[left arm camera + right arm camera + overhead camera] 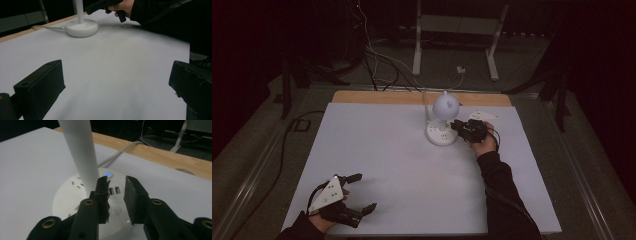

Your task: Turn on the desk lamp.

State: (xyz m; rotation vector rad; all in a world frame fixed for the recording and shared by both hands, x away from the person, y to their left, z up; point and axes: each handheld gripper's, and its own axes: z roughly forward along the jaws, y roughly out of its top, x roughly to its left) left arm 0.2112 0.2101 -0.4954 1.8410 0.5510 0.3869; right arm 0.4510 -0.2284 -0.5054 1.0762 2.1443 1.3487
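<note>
We see a dim scene in the high view: the room around the counter (377, 150) sinks into near black, and only the pale counter top gives back a soft, even light with no glare. The lamp (445, 107) shows as the brightest thing there, its head slightly washed out. In the left gripper view a broad, soft shadow lies on the counter under the sleeve (160, 17), and the near black jaws are blurred and lose all detail. In the right gripper view the small blue light (108, 174) on the lamp base glows sharply, while the white stem (80, 152) and the far background look soft.
</note>
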